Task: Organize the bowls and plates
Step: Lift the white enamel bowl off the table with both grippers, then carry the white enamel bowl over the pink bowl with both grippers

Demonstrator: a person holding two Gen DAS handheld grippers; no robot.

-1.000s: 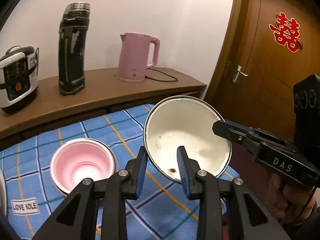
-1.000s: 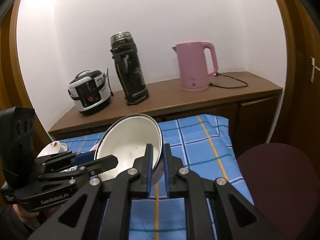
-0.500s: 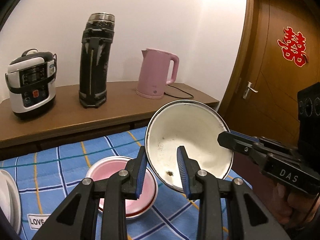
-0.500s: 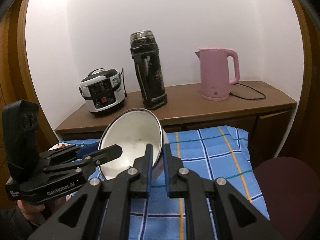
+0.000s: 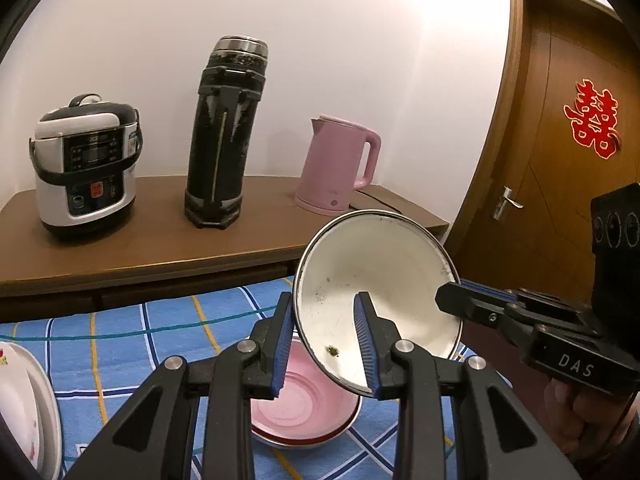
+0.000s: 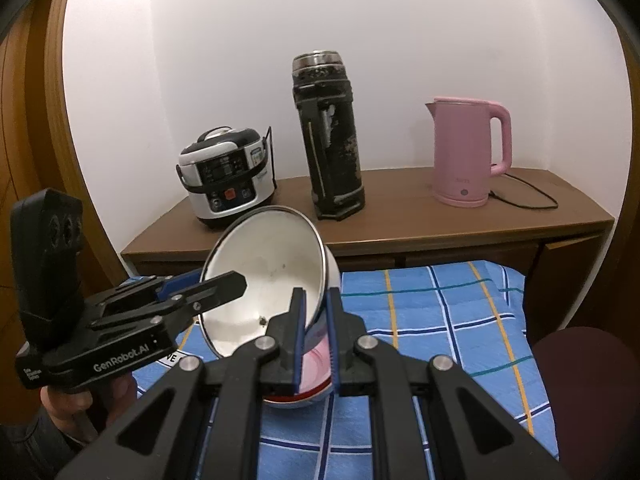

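Left wrist view: white bowl (image 5: 380, 292) is clamped by left gripper (image 5: 325, 344) and right gripper (image 6: 316, 334); lowering into pink bowl (image 5: 304, 404) is required.

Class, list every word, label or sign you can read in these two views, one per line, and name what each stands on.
"DAS": on the body of the right gripper.
"GenRobot.AI": on the body of the left gripper.
Red double-happiness sign: on the wooden door.
"VE": end of a white label on the blue checked cloth, the rest hidden.
Rice cooker panel: print too small to read.
Pink kettle logo: too faint to read.
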